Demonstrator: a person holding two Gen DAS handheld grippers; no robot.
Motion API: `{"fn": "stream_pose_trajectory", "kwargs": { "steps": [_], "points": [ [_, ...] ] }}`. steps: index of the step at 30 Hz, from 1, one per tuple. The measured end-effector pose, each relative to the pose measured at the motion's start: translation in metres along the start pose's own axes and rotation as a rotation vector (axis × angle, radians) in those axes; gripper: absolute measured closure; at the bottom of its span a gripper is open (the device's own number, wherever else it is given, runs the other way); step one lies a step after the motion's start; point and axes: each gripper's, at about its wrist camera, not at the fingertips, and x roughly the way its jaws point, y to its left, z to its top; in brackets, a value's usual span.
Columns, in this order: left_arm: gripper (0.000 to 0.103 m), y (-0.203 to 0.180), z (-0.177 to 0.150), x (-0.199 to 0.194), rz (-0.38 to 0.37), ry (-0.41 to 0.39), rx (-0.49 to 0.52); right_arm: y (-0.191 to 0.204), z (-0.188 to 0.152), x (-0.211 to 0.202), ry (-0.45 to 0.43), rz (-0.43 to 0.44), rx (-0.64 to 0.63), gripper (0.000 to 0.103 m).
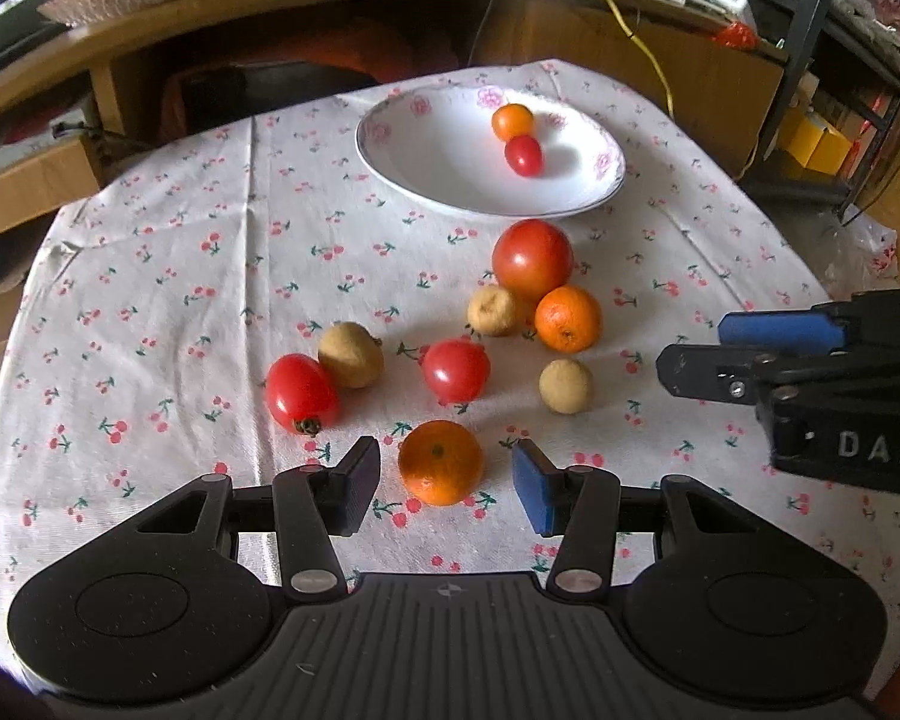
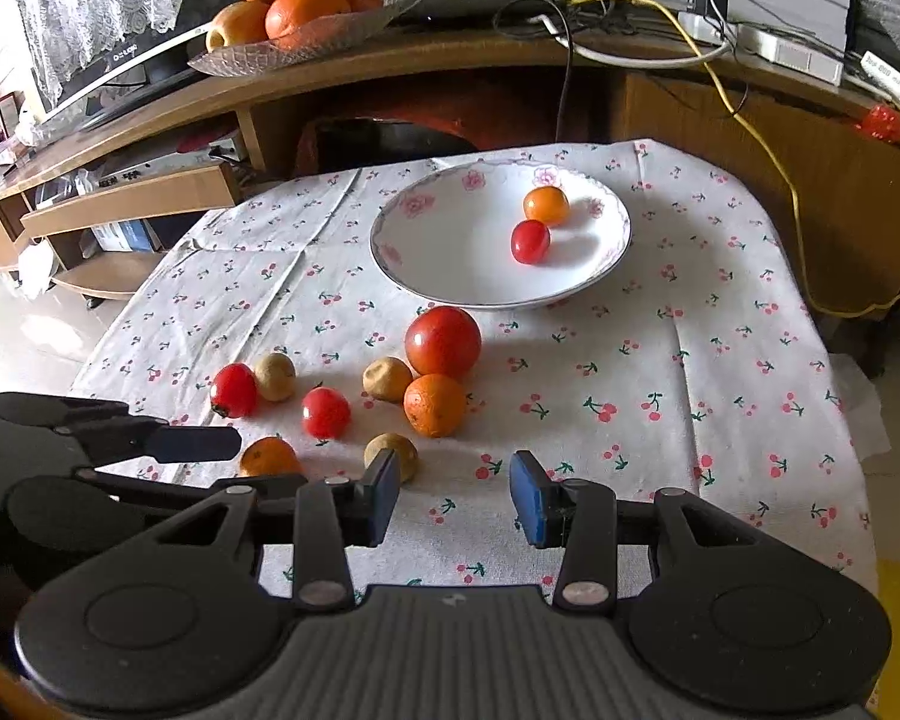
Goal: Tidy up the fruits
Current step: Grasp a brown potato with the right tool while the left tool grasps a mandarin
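Observation:
A white floral bowl [image 1: 432, 180] [image 2: 450, 264] at the far side of the table holds a small orange fruit [image 1: 512, 121] and a cherry tomato [image 1: 523, 155]. Several loose fruits lie on the cherry-print cloth: a big tomato [image 1: 532, 259], an orange [image 1: 568, 318], three tan longans, two small tomatoes. My left gripper [image 1: 447, 480] is open, with a small orange [image 1: 441, 462] between its pads, apart from both. My right gripper [image 2: 456, 495] is open and holds nothing; a tan longan [image 2: 399, 453] sits just beyond its left pad [image 2: 384, 495].
The right gripper [image 1: 810, 354] enters the left wrist view from the right; the left gripper [image 2: 198, 443] shows at the left of the right wrist view. Behind the table stands a wooden desk [image 2: 450, 69] with a glass fruit dish [image 2: 294, 45], cables and a power strip.

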Motion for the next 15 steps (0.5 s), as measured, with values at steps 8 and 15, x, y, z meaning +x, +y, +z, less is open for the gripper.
{"fn": "stream_pose_trajectory", "kwargs": {
  "steps": [8,15],
  "points": [
    [0.063,-0.001,0.001,0.014,0.011,-0.005,0.027,0.003,0.0,0.017,0.033,0.015,-0.025,0.064],
    [0.064,0.008,-0.004,0.001,0.01,-0.004,0.017,0.006,-0.003,0.025,0.054,0.043,-0.036,0.064]
  ]
}}
